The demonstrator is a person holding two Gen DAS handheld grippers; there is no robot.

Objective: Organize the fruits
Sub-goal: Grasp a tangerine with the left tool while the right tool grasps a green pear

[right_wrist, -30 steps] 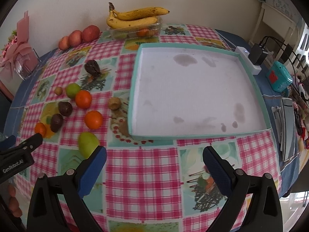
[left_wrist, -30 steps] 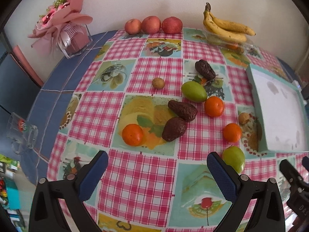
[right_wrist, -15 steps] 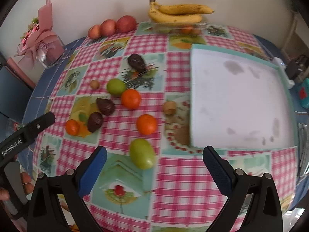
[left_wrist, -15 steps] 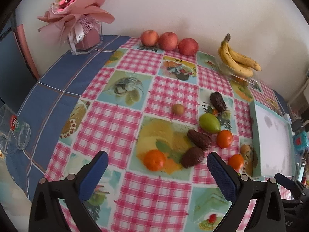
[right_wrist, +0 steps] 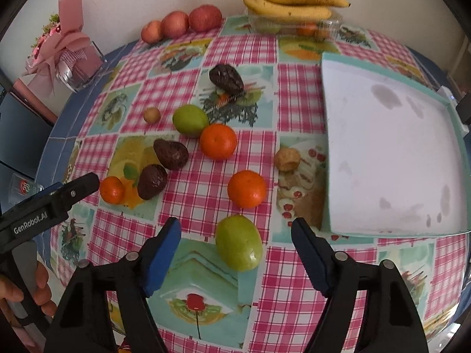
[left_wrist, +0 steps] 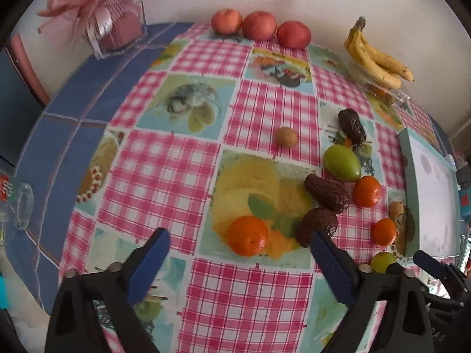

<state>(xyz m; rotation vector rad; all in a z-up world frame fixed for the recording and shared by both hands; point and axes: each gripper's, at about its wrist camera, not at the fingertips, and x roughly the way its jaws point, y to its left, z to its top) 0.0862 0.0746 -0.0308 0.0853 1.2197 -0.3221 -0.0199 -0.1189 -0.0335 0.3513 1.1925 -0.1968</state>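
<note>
Smooth oval green fruit (right_wrist: pixel 238 242) lies between right gripper (right_wrist: pixel 235 253) fingers' ridged blue pads

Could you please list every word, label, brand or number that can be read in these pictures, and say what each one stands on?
"GenRobot.AI": white letters on the black body of the left gripper, seen in the right wrist view.
Red-and-white mark on the clear glass at the table's edge: too blurred to read.
White letters on the right gripper, low in the left wrist view: cut off, unreadable.

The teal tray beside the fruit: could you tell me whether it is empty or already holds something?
Empty. The teal tray shows only its bare, faintly stained white floor; every loose fruit, such as the nearest green fruit, lies outside it on the tablecloth.
</note>
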